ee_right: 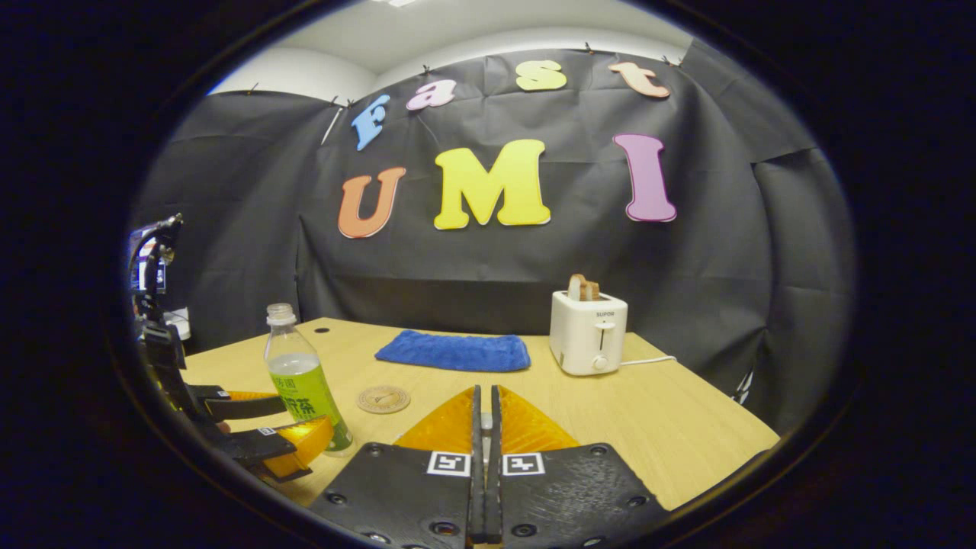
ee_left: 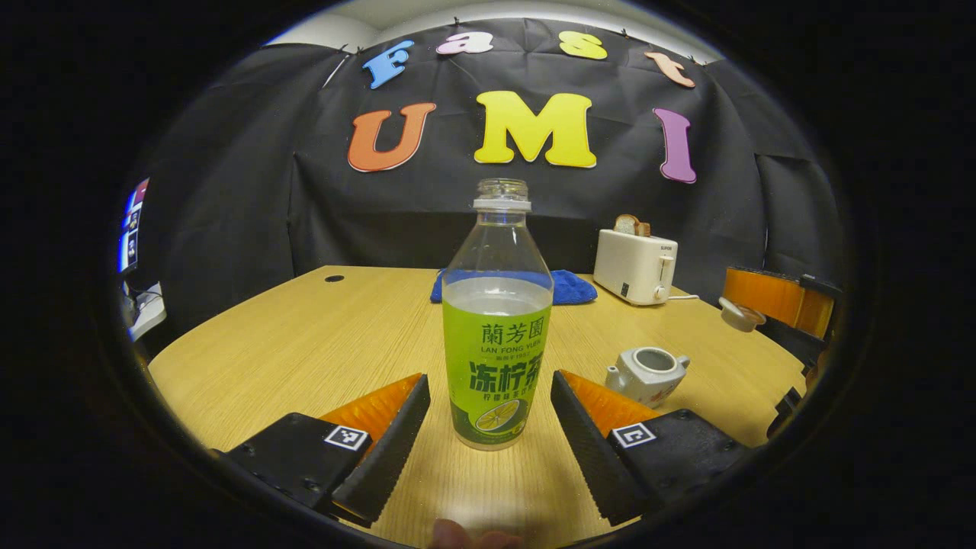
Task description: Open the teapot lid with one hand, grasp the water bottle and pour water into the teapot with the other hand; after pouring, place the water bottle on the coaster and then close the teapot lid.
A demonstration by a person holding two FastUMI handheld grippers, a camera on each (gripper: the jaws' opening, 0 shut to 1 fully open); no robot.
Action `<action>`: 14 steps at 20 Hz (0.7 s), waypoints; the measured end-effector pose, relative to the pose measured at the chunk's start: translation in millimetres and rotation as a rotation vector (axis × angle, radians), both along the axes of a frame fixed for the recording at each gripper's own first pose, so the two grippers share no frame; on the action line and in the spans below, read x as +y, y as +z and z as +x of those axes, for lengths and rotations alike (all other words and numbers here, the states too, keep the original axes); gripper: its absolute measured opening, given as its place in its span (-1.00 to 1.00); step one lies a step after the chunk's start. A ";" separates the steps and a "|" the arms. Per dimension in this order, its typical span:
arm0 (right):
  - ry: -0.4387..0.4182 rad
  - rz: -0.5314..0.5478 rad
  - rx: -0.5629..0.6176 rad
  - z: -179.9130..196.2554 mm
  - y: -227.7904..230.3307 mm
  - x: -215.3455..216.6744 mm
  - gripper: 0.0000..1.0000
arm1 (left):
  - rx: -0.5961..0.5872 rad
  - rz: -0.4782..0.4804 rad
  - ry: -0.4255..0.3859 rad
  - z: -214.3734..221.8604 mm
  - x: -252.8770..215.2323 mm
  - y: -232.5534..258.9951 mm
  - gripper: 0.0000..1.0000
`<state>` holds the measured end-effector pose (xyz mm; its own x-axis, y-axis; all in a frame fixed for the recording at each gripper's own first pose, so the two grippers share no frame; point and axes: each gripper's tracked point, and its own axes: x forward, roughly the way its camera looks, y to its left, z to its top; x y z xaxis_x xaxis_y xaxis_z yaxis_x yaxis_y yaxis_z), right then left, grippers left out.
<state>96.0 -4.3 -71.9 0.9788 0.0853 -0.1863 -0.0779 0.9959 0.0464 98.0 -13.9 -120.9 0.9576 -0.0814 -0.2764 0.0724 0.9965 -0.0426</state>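
You are holding the left gripper (ee_left: 490,427) with its fingers spread on either side of the uncapped bottle (ee_left: 496,335), which is standing on the table (ee_left: 305,351); neither finger is touching it. The teapot (ee_left: 646,374) is sitting open to its right, its lid (ee_left: 738,314) pinched aloft by your right gripper (ee_right: 484,427), fingers nearly together. The coaster (ee_right: 383,399) is lying beside the bottle, near the blue cloth (ee_right: 454,351) and toaster (ee_right: 587,332).

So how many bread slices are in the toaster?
1 that I can tell: a slice sticking up from the toaster at the table's far side, right of the blue cloth. A second may be hidden.
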 end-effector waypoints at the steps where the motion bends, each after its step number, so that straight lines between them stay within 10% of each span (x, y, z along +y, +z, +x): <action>1: -0.003 -0.002 0.002 -0.9 -0.1 -1.5 -0.99 | 0.011 0.000 -0.004 3.7 -0.1 -4.9 1.00; 14: -0.009 0.039 0.029 -14.6 1.0 -17.0 -0.99 | 0.058 0.078 -0.080 14.4 -8.9 -9.8 0.55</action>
